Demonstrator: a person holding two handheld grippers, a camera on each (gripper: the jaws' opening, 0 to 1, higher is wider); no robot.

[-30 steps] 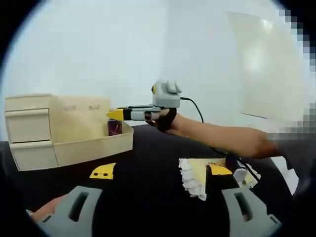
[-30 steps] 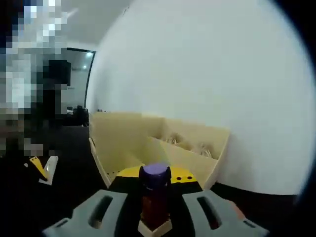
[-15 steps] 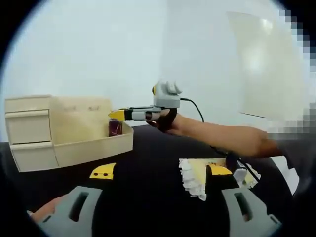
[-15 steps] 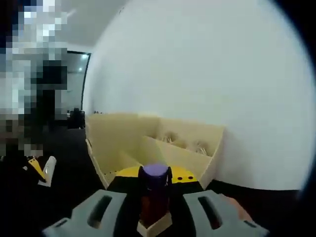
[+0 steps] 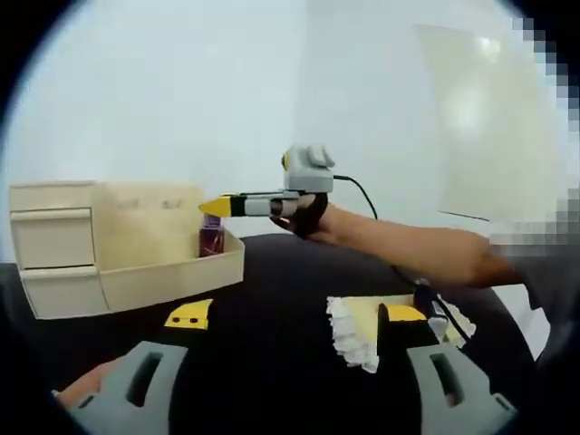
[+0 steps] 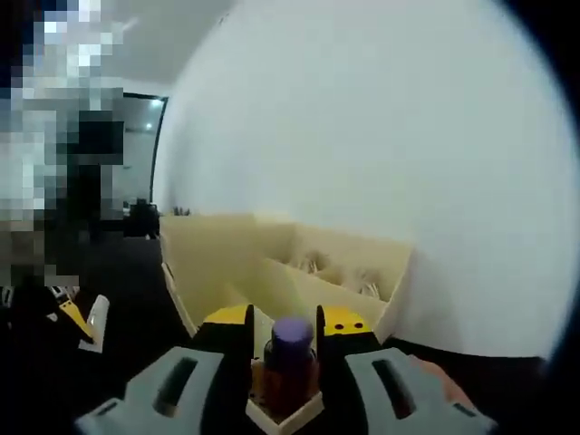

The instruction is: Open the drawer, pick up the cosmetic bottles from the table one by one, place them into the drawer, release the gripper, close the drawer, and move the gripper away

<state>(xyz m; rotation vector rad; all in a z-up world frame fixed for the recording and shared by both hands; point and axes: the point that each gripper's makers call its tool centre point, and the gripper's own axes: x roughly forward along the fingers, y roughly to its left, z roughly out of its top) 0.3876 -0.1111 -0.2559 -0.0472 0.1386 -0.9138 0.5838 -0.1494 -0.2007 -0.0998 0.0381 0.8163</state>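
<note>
A dark red cosmetic bottle (image 5: 211,238) with a purple cap stands upright in the near corner of the open cream drawer (image 5: 172,272). My right gripper (image 5: 217,207) hovers just above it, held by a person's hand. In the right gripper view the bottle (image 6: 290,362) sits low between the spread jaws of my right gripper (image 6: 285,324), a thin gap showing on each side of the cap. My left gripper (image 5: 294,317) stands open over the black table, nothing between its fingers.
The cream drawer unit (image 5: 50,240) stands at the left on the black table (image 5: 281,272). Wooden dividers (image 6: 317,281) cross the drawer behind the bottle. A white lace-edged cloth (image 5: 358,326) lies near my left gripper's right jaw. The person's forearm (image 5: 408,249) crosses the table.
The right gripper's jaws have spread apart around the bottle, and the bottle now sits lower between them. The right gripper has risen slightly above it. The left gripper has stayed put.
</note>
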